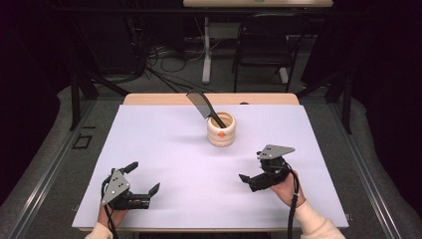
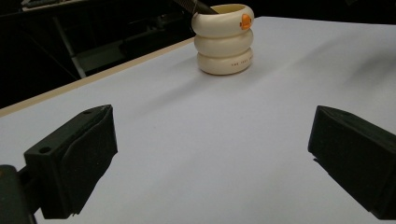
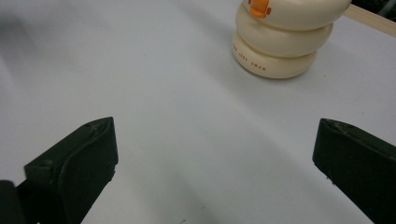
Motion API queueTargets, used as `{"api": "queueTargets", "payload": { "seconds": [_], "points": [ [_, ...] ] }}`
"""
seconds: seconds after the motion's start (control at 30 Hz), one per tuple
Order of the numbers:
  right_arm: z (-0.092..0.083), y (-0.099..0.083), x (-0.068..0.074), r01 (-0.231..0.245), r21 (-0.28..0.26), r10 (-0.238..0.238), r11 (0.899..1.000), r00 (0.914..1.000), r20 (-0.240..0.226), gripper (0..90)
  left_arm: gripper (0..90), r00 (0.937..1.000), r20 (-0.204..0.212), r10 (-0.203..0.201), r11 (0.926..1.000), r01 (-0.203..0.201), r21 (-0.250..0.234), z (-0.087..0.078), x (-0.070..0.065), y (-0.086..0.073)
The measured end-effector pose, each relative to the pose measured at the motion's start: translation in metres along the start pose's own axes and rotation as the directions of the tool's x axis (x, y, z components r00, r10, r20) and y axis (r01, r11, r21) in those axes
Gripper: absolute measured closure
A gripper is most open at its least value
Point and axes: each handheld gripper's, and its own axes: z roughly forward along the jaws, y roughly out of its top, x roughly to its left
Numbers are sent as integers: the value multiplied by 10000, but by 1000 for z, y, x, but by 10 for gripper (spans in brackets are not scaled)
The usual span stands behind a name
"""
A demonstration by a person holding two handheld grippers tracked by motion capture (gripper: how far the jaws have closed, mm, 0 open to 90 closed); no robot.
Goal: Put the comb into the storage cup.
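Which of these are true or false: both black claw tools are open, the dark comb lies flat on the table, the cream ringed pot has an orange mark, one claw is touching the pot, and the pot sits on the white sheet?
1. Both grippers are open. True: the left gripper and the right gripper each show their jaws spread with nothing between them.
2. The dark comb lies flat on the table. False: it stands tilted inside the cream ringed pot.
3. The pot has an orange mark. True.
4. One gripper touches the pot. False: both are apart from it, nearer the person.
5. The pot sits on the white sheet. True.
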Motion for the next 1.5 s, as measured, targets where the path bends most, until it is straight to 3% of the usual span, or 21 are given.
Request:
{"api": "queueTargets", "payload": {
  "seconds": [0.17,0.83,1.5],
  "points": [
    [-9,-6,3,15,-88,-13,10000,9995,308,0,12,10000,-30,-3,10000,3,-27,0,1,0],
    [-32,-36,13,108,-337,-80,9994,9965,829,0,12,10000,-28,-35,10000,35,41,1,0,0],
    [-42,-53,18,195,-694,-111,9974,9926,1205,0,12,10000,-54,7,10000,-6,38,0,0,0]
  ]
}}
